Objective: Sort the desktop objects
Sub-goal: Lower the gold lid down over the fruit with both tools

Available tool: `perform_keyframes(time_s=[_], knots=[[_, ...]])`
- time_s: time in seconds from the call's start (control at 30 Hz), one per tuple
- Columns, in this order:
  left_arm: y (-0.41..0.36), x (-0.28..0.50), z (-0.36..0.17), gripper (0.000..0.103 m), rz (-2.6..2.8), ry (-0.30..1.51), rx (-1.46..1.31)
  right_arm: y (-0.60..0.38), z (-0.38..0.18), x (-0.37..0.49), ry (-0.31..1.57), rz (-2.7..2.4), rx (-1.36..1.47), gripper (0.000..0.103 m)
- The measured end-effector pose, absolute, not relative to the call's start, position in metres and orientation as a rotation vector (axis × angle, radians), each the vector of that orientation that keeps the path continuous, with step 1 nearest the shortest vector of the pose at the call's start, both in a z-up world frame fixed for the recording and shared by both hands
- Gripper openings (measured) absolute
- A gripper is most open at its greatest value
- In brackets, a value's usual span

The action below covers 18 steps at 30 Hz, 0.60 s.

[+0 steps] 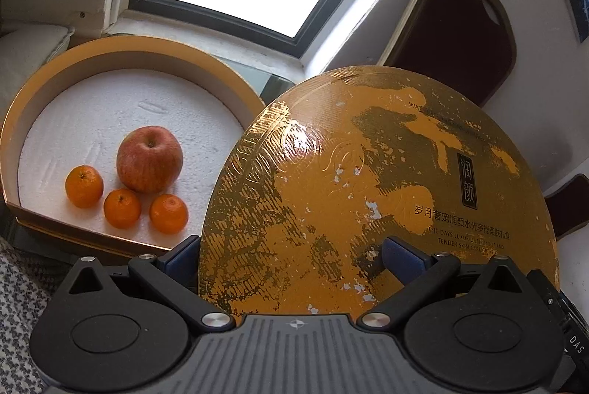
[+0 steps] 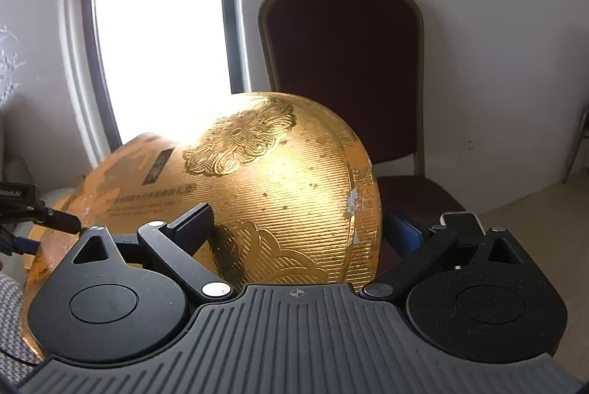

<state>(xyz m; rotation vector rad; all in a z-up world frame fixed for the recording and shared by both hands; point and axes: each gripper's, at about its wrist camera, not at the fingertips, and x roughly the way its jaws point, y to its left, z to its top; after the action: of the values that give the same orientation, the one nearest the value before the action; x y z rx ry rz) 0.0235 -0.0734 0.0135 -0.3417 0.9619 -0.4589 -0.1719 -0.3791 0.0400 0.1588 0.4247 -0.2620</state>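
Gripping worn gold round lid (image 1: 368, 173)

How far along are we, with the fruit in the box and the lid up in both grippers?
Done: the apple and three tangerines sit on the white foam of the open gold box. In hand: the gold lid, tilted beside the box, gripped by the left gripper and right gripper, jaws straddling its edge. Left: lowering the lid onto the box.

Plain room: window (image 2: 158, 37), banquet chair (image 2: 342, 70), sofa cushion (image 1: 29, 52).
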Motion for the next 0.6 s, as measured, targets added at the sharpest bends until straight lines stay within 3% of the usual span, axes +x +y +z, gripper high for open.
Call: perform_keyframes(time_s=[0.6], knots=[[-0.010, 0.046, 0.014, 0.101, -0.321, 0.940, -0.370, -0.346, 0.037, -0.090, 0.464, -0.137, 0.168, 0.098]])
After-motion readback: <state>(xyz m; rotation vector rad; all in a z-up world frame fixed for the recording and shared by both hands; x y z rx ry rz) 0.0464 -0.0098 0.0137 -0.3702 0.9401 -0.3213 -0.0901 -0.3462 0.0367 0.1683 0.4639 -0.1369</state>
